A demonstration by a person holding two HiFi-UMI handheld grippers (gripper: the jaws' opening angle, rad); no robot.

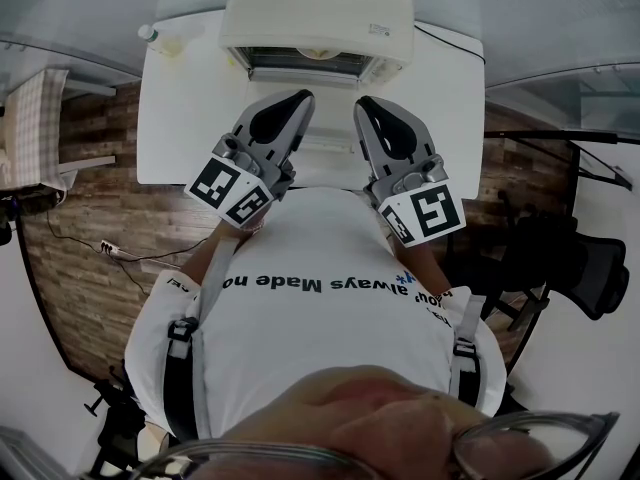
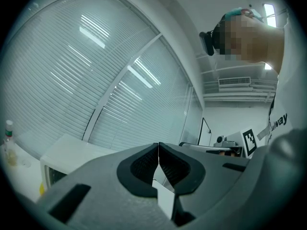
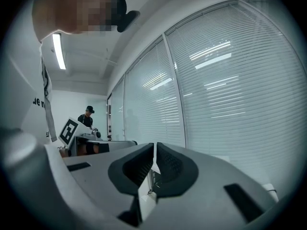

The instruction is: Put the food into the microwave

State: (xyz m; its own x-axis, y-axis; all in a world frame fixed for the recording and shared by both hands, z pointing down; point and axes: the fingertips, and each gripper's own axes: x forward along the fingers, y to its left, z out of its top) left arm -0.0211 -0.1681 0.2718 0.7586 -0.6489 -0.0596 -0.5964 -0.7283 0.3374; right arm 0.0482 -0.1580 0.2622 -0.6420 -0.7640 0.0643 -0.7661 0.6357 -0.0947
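Microwave (image 1: 315, 13), boxy, cream, on white table (image 1: 180, 118)

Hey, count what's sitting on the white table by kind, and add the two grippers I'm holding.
Microwave: 1
Bottle: 1
Grippers: 2, the left gripper and the right gripper, both shut on nothing
Total: 4

Head view looks steeply down at microwave (image 1: 315, 18); both gripper views tilt up toward blinds (image 2: 72, 80).
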